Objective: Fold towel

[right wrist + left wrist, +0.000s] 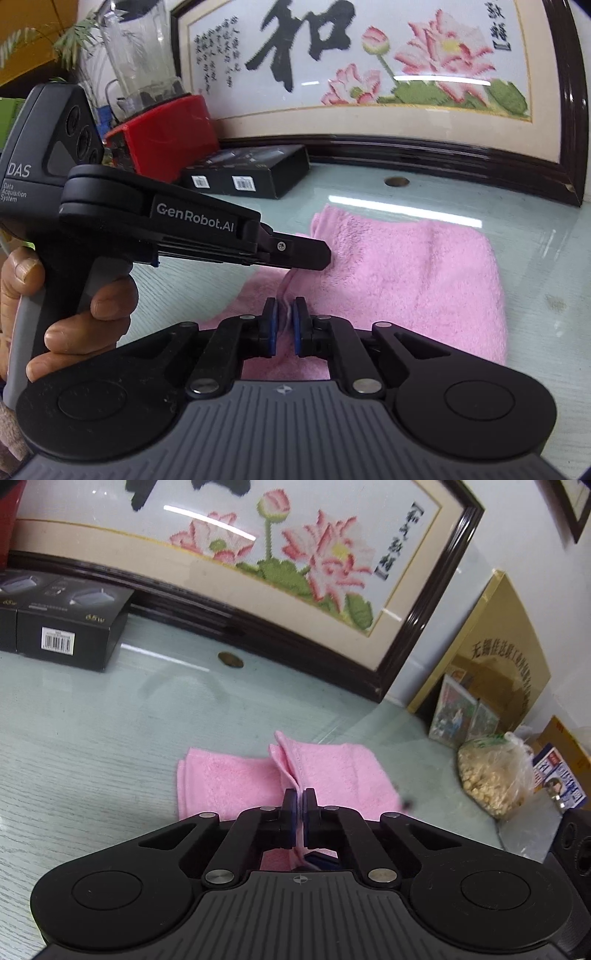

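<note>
A pink towel [229, 779] lies folded on the glass-topped table [92, 738]. In the left wrist view my left gripper [299, 798] is shut on a raised edge of the towel, which stands up as a thin ridge between the pads. In the right wrist view the towel [406, 273] spreads to the right, and my right gripper [284, 308] is shut on a pinched fold at its near edge. The left gripper [322, 258] reaches in from the left, held by a hand [74, 325], its tip on the towel just beyond the right gripper.
A large framed lotus embroidery [258, 554] leans along the back of the table. Black boxes [62, 627] sit at the back left beside a red blender base [166, 136]. A bag of nuts [491, 775] and a gold plaque [491, 657] stand at the right.
</note>
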